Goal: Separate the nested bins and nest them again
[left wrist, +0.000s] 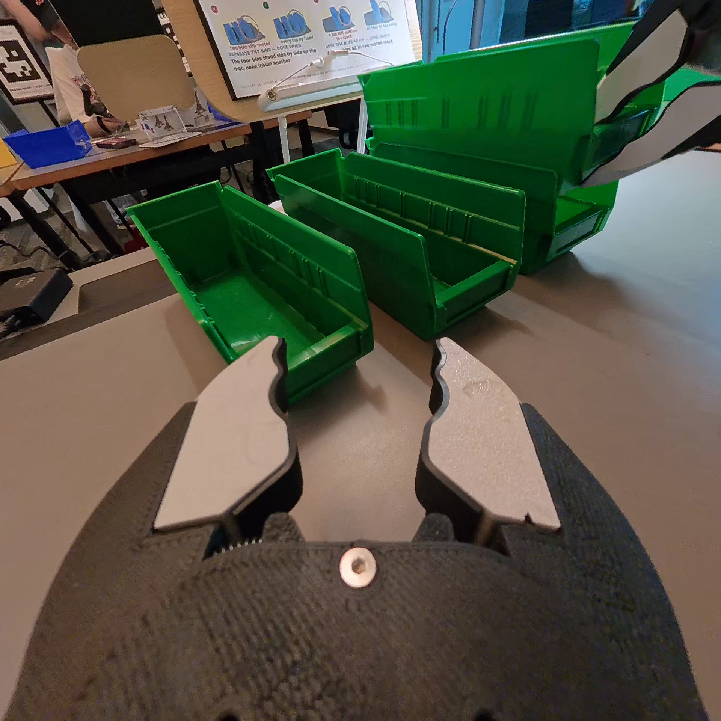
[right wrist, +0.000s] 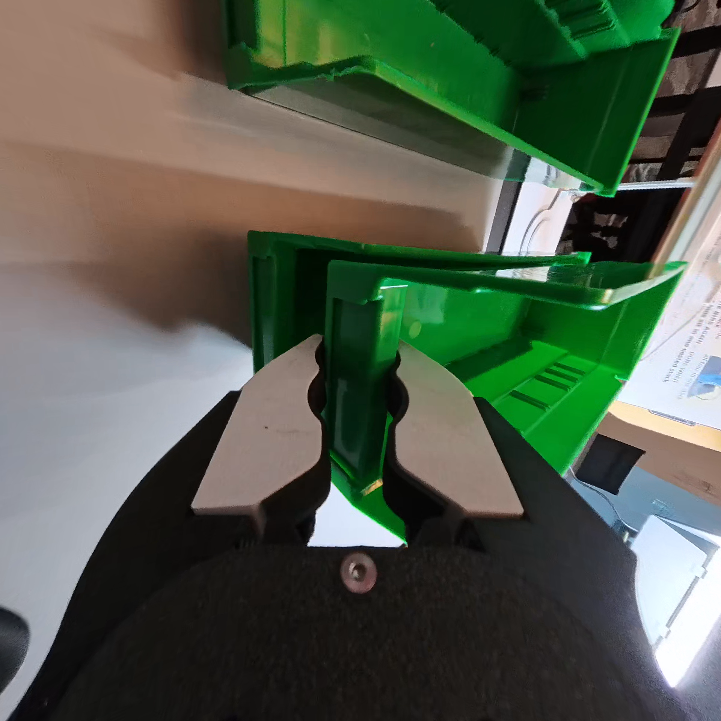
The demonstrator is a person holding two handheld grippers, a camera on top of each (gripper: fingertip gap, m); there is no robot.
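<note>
Several green bins stand on a grey table [left wrist: 585, 390]. Two single bins sit side by side, the near left bin [left wrist: 265, 281] and the middle bin [left wrist: 409, 242]. A third bin [left wrist: 565, 222] stands at the right. A fourth bin [left wrist: 487, 101] is raised and tilted just above it. My right gripper [left wrist: 608, 144] is shut on that bin's front wall. In the right wrist view my right gripper [right wrist: 359, 345] clamps the held bin [right wrist: 487, 331], with the lower bin [right wrist: 269, 296] behind it. My left gripper [left wrist: 359, 347] is open and empty, just in front of the near left bin.
A white instruction board [left wrist: 312, 43] stands behind the bins. A second table at the back left holds a blue bin [left wrist: 50, 144] and small items, with a person seated there. A black device [left wrist: 31, 296] lies at the left edge. The left gripper's tips are roughly 30 centimetres from the right gripper's.
</note>
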